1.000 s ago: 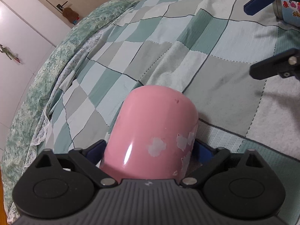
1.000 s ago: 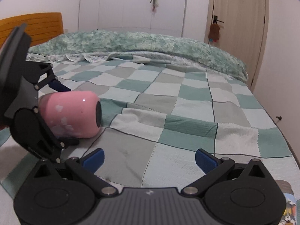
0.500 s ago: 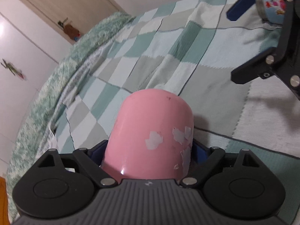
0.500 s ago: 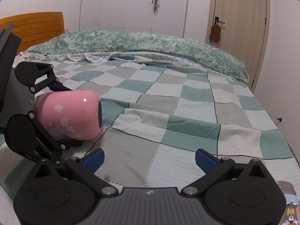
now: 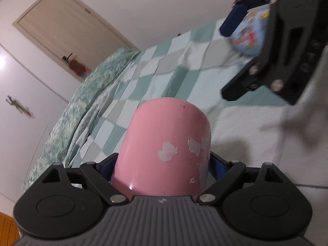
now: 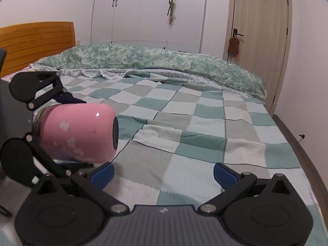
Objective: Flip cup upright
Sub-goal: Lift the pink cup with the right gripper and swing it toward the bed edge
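A pink cup point(image 5: 168, 143) with worn white patches is held on its side in my left gripper point(image 5: 164, 166), whose blue pads press on both sides near the rim end. In the right wrist view the pink cup point(image 6: 80, 133) hangs above the checkered blanket point(image 6: 184, 123) at the left, base pointing right, with the left gripper point(image 6: 61, 131) shut around it. My right gripper point(image 6: 163, 173) is open and empty, low over the blanket. It shows in the left wrist view point(image 5: 242, 57) at the top right.
A light blue cup with cartoon prints point(image 5: 248, 34) lies beyond the right gripper. A green floral duvet point(image 6: 153, 61) runs along the far side of the bed. A wooden headboard point(image 6: 37, 41) is at the left, a door point(image 6: 260, 41) at the right.
My left gripper has lifted the pink cup off the blanket and tilted upward. The right gripper has stayed open and nearly still.
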`<state>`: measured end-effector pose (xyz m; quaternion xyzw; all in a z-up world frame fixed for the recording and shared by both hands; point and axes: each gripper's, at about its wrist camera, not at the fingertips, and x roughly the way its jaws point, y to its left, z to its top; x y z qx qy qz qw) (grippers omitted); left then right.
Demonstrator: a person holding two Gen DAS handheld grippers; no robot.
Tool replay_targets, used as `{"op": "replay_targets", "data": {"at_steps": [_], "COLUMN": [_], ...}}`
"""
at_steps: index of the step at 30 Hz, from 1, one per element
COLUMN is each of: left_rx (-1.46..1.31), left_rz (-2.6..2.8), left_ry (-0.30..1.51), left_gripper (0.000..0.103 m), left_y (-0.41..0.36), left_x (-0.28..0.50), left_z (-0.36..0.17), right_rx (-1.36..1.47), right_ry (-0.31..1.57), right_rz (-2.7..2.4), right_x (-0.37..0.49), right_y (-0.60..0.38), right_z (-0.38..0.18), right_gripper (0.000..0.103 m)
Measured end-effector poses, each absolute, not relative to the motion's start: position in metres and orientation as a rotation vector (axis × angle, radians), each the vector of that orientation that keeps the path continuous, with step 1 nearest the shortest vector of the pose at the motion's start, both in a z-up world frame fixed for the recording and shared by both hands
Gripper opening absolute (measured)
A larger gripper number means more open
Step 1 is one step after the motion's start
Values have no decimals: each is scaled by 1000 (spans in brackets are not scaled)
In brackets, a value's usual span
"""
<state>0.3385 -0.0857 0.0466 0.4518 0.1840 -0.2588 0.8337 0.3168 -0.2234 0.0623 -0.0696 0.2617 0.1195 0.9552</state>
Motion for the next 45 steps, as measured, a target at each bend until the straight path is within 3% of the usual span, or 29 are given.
{"op": "replay_targets", "data": {"at_steps": [12,27,32,34,45], "left_rx": [917,935,922,910,663], "left_rz": [-735,-802,-741,-711,-527], "left_ry": [363,435,456,431,467], "left_gripper": [90,91,95,103,103], "left_y": [-106,-111,-115,-114,-73], "left_x": [208,170,164,155,115], "left_z": [48,1,6,13,58], "right_rx": [-158,-135,-133,-136,-242], "right_ry": [513,586,588,586,540], "right_rz": [222,257,266,274,401], "right_x": [195,135,123,119,99], "right_y": [-251,-265,-271,-272,-240], "right_z": [96,65,65,67,82], "right_gripper": [103,103,103,103,103]}}
